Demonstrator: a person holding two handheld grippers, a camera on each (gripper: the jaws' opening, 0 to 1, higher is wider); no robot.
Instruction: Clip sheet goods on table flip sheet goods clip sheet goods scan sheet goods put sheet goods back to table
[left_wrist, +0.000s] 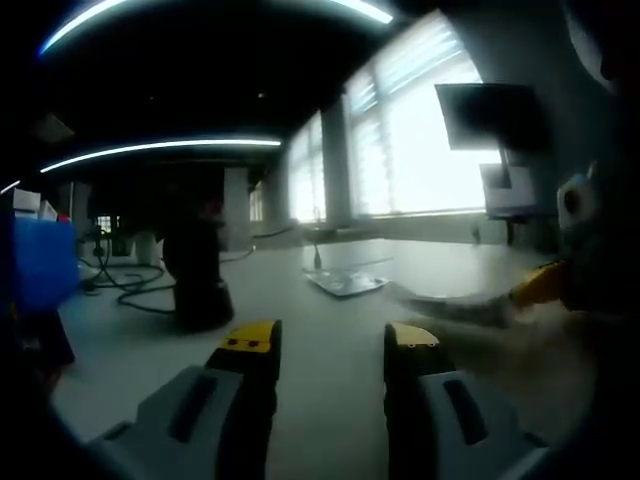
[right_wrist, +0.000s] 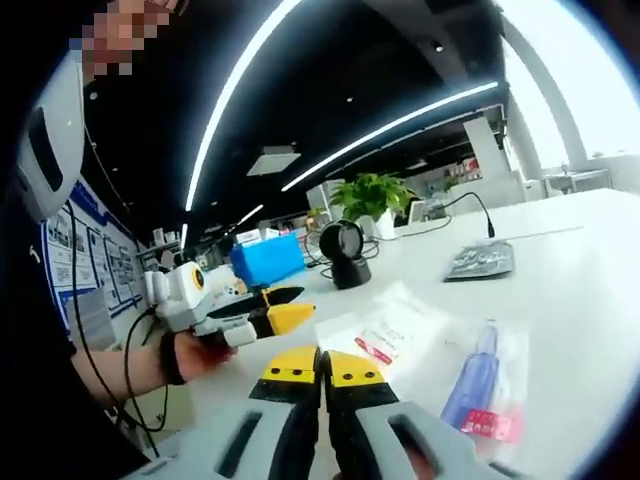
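White table (right_wrist: 580, 260) carries clear sheet goods (right_wrist: 400, 335), lying flat just beyond right gripper (right_wrist: 322, 368), its jaws pressed together, holding nothing; left gripper (left_wrist: 330, 350) spread apart, unloaded, above table.

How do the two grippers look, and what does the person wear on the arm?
Both the left gripper and the right gripper have grey bodies with black jaw faces and yellow tips. In the right gripper view, the left gripper also shows a white box part and yellow-and-black jaws. A black band sits on the person's wrist, and a thin black cable runs beside the arm. The sleeve is dark.
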